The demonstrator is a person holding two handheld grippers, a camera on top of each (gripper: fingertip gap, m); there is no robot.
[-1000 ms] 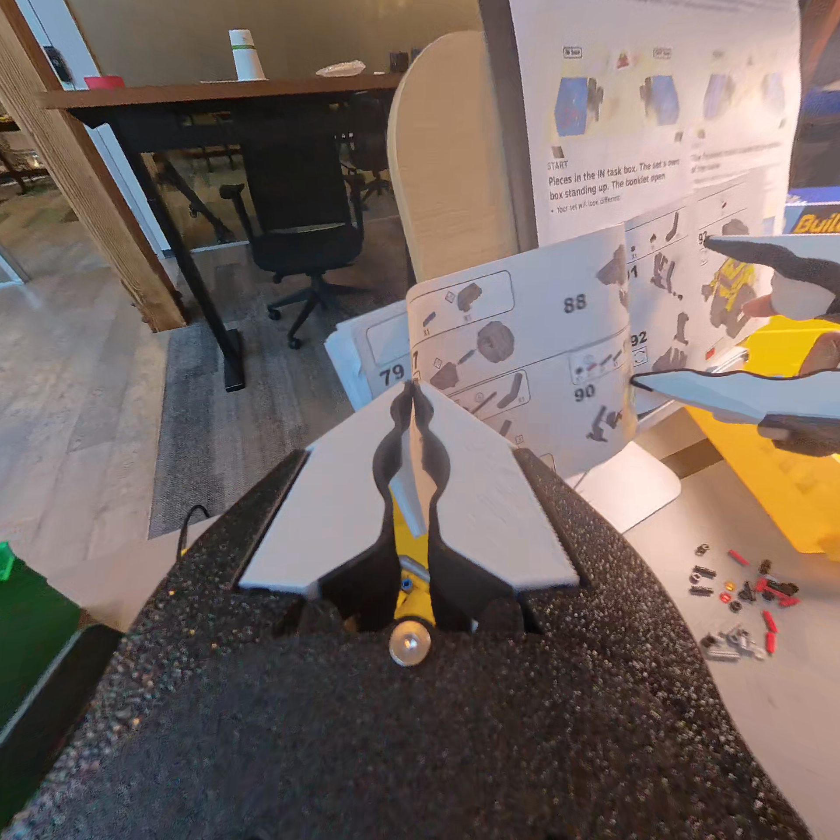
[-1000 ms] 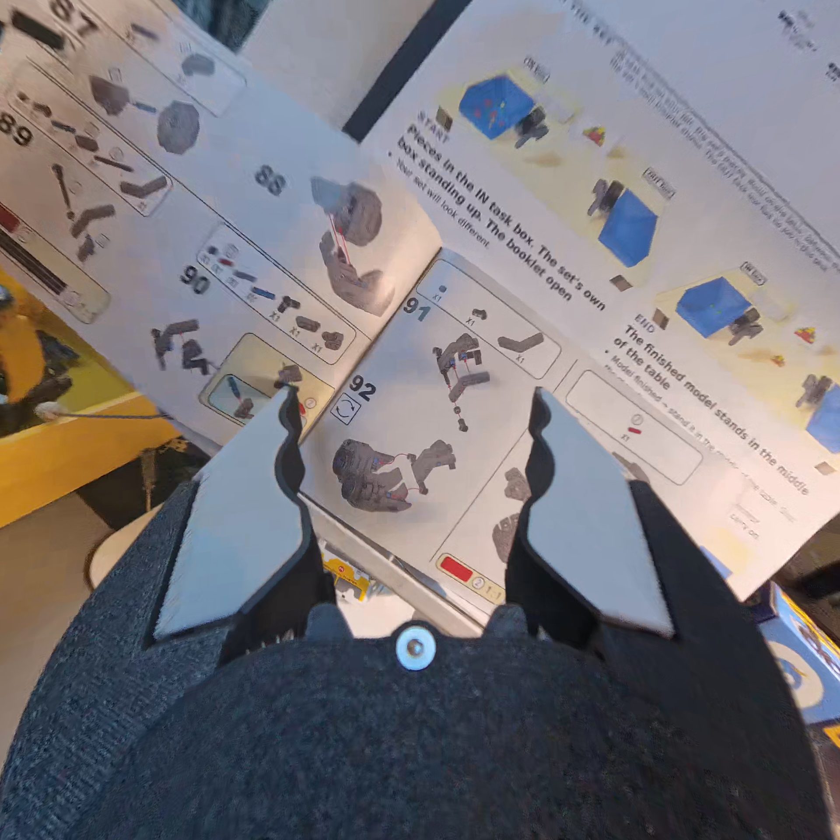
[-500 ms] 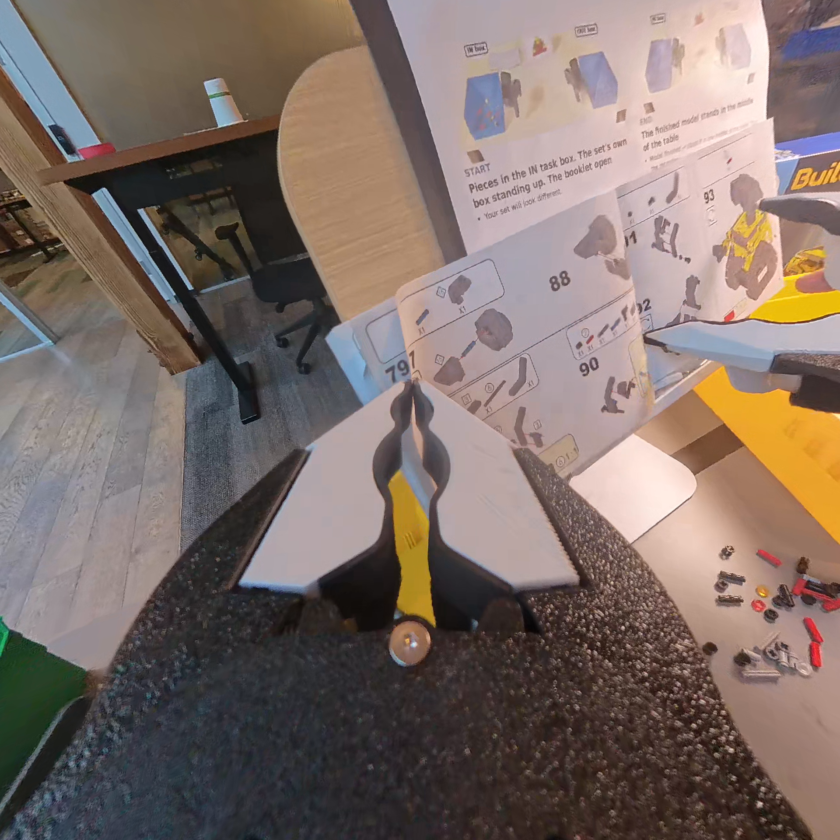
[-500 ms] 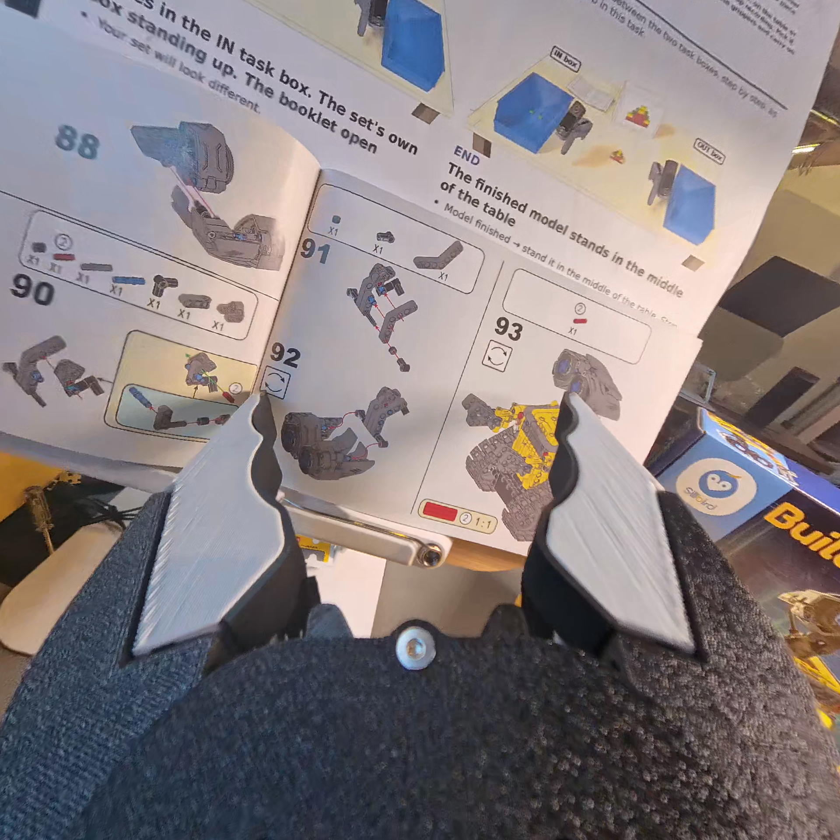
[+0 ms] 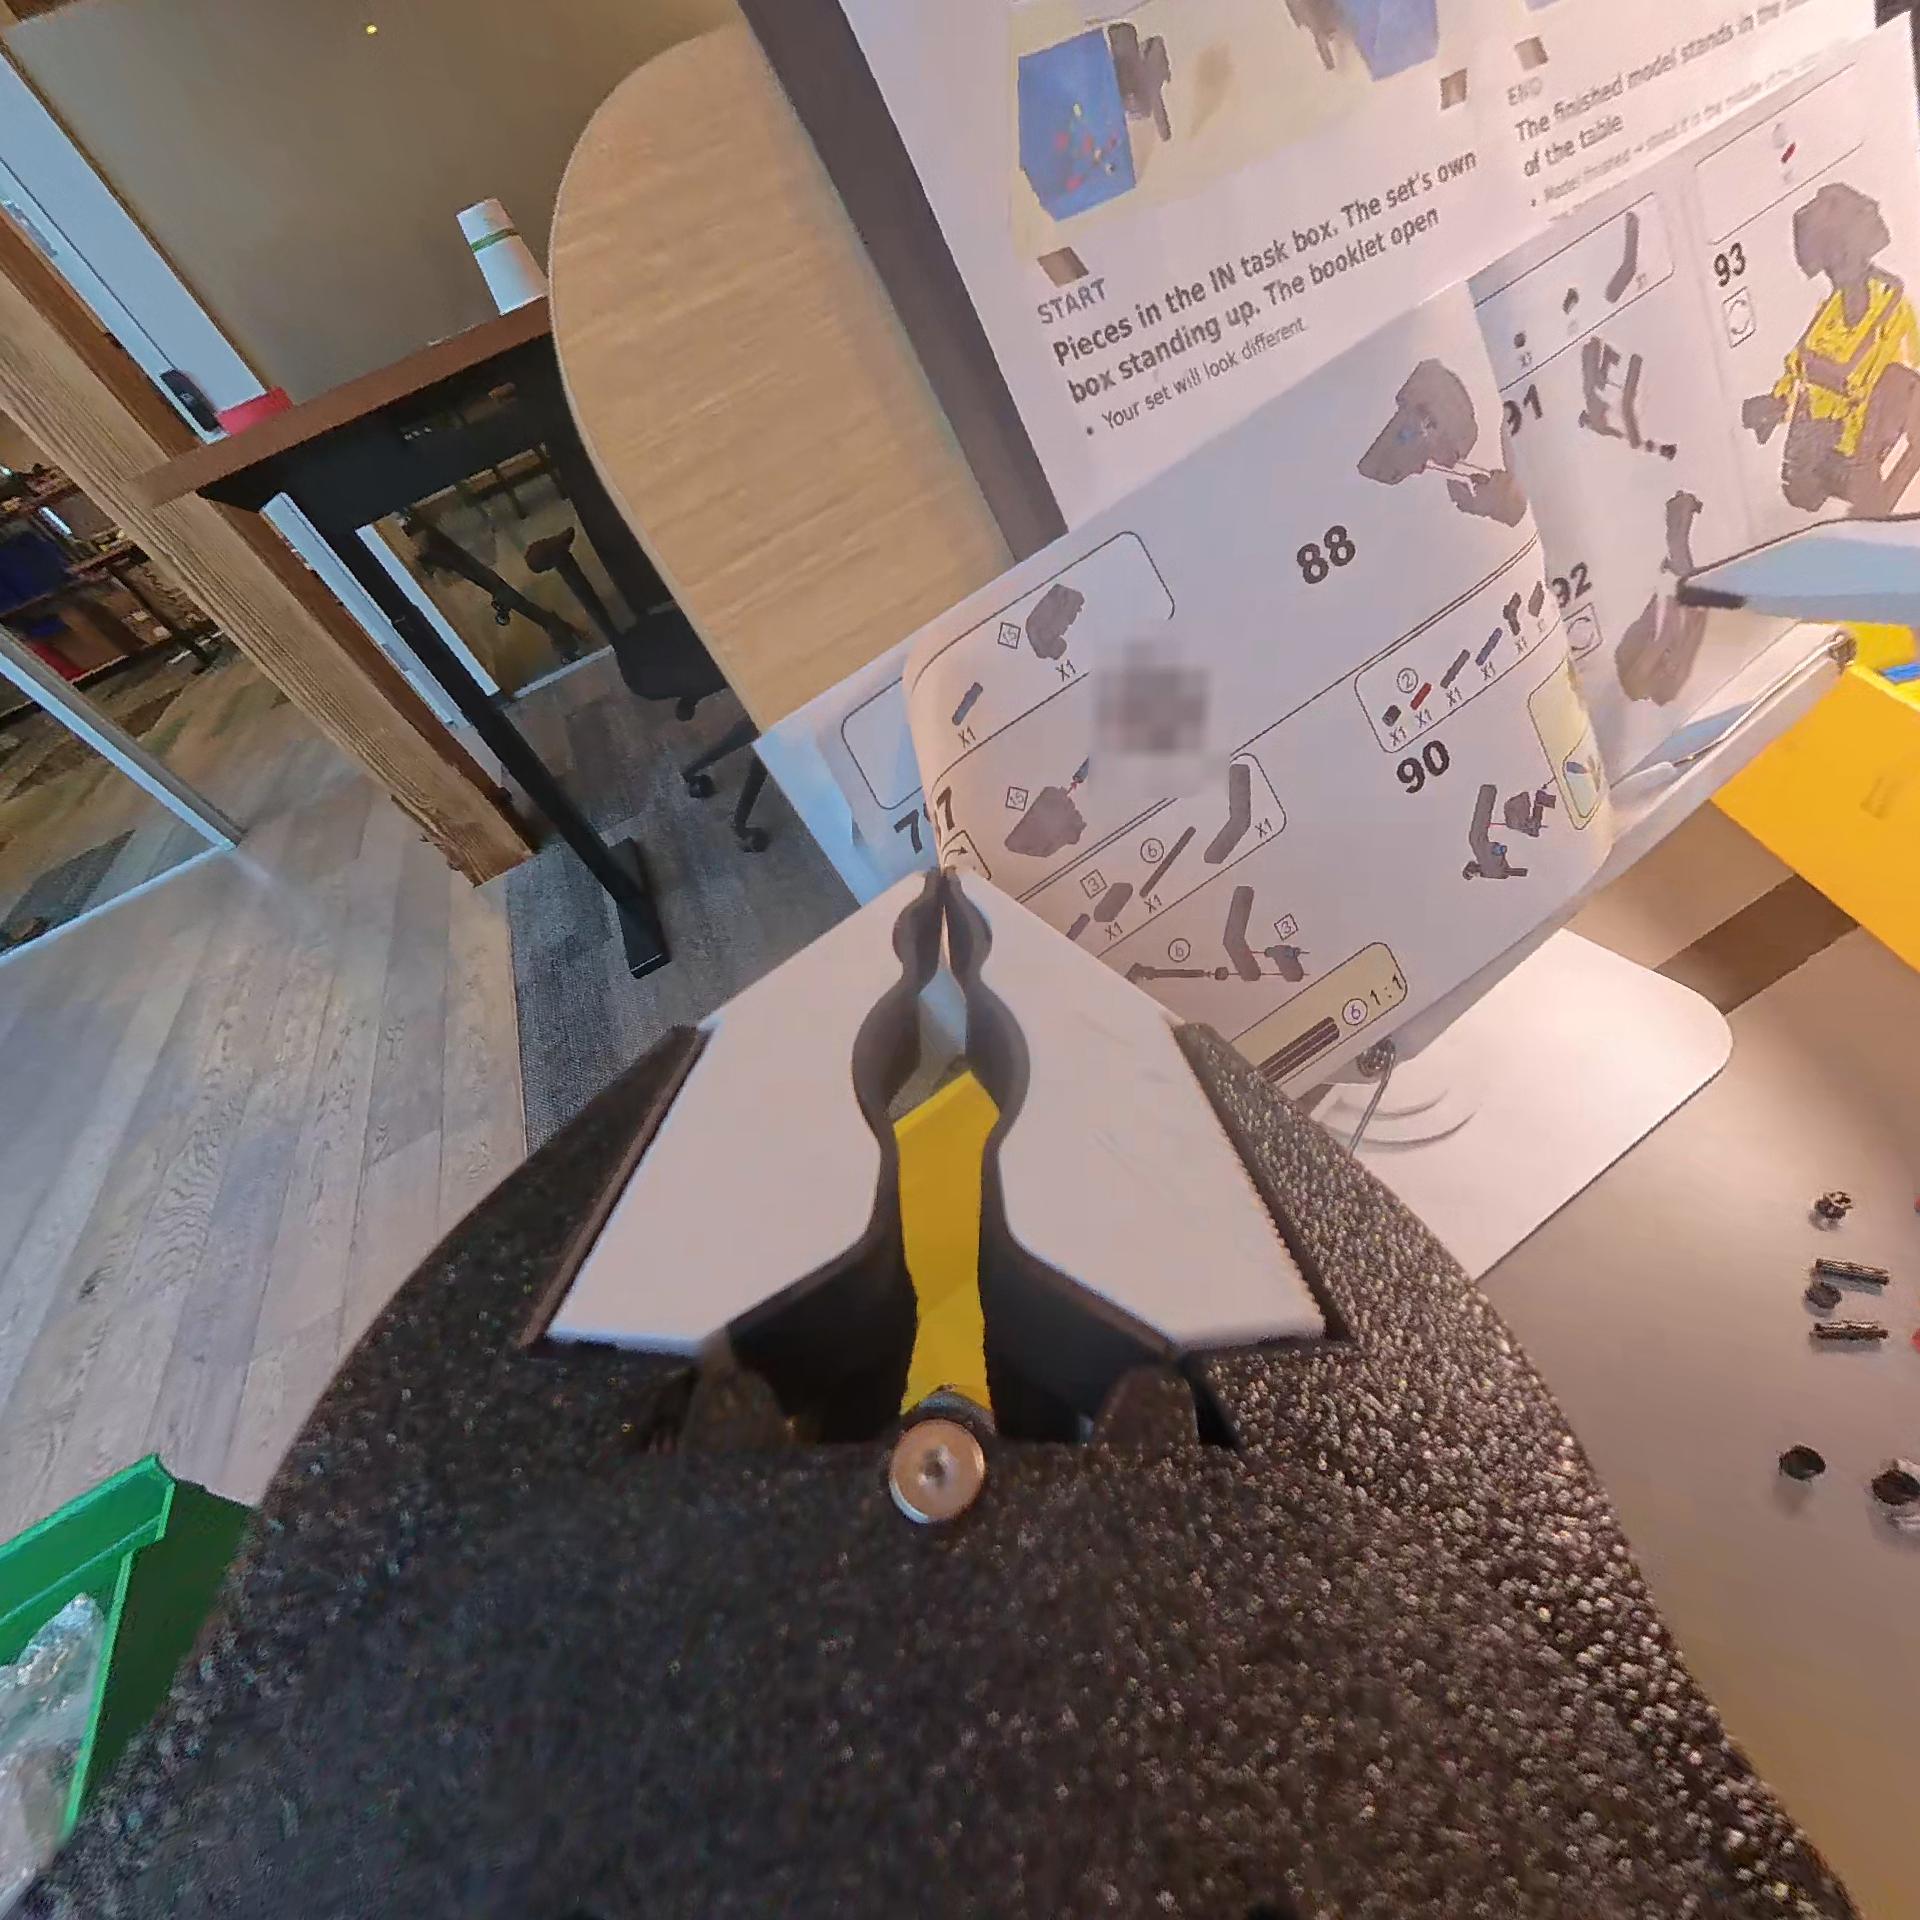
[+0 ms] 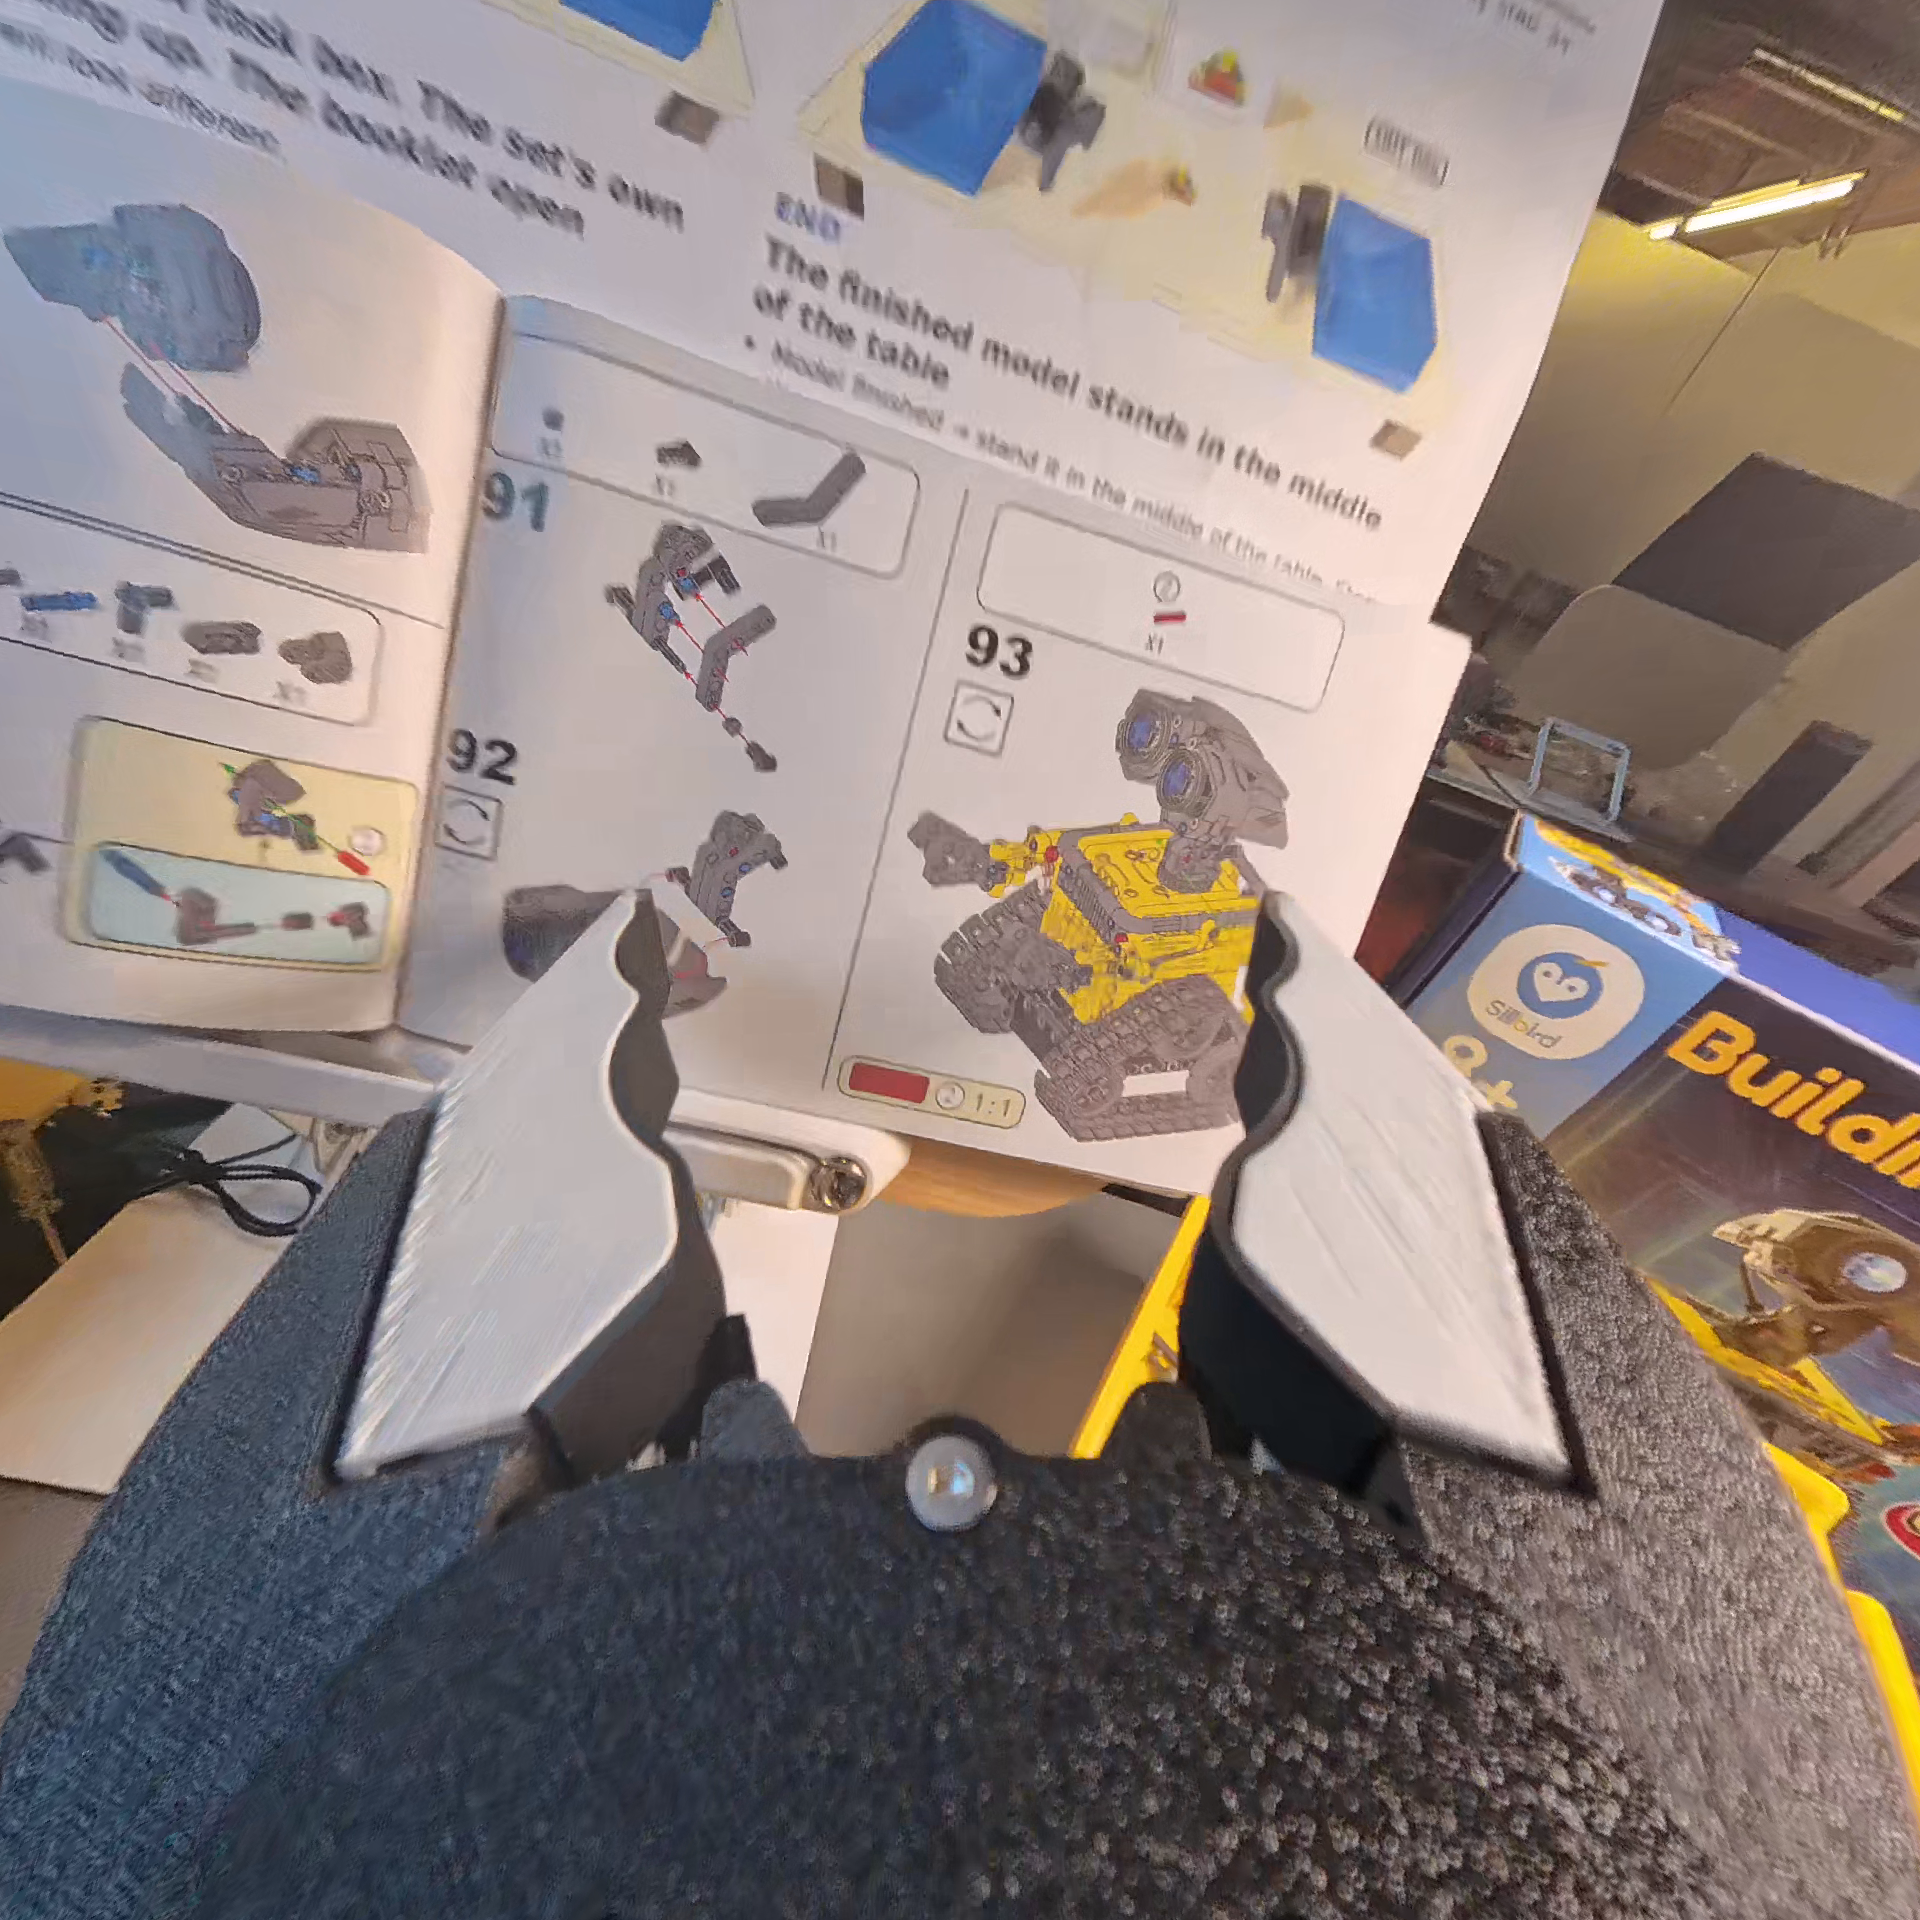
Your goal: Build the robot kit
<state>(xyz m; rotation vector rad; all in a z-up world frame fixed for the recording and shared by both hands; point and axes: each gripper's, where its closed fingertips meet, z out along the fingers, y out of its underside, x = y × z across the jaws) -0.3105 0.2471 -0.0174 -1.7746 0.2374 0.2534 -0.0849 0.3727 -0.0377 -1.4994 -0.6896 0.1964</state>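
My left gripper [image 5: 940, 883] is shut, with a yellow piece [image 5: 935, 1226] showing in the gap between its fingers. It hovers just in front of the left page of an open instruction booklet [image 5: 1299, 665] propped on a white stand [image 5: 1558, 1091]. My right gripper [image 6: 951, 914] is open and empty, close to the booklet's right page [image 6: 790, 727], which shows a yellow and grey model. One of its fingers [image 5: 1808, 571] reaches in from the right in the left wrist view. The stand's ledge [image 6: 769, 1164] shows below the page.
A large printed sheet [image 5: 1195, 156] hangs behind the booklet. Small loose parts [image 5: 1849, 1299] lie on the grey table at right. A yellow box [image 5: 1829, 821], a green bin [image 5: 83, 1558], and a blue and dark product box [image 6: 1621, 997] stand around. A desk and chair are beyond.
My right gripper has moved right along the booklet, from the fold to the right page, still open. My left gripper has come closer to the left page, still shut.
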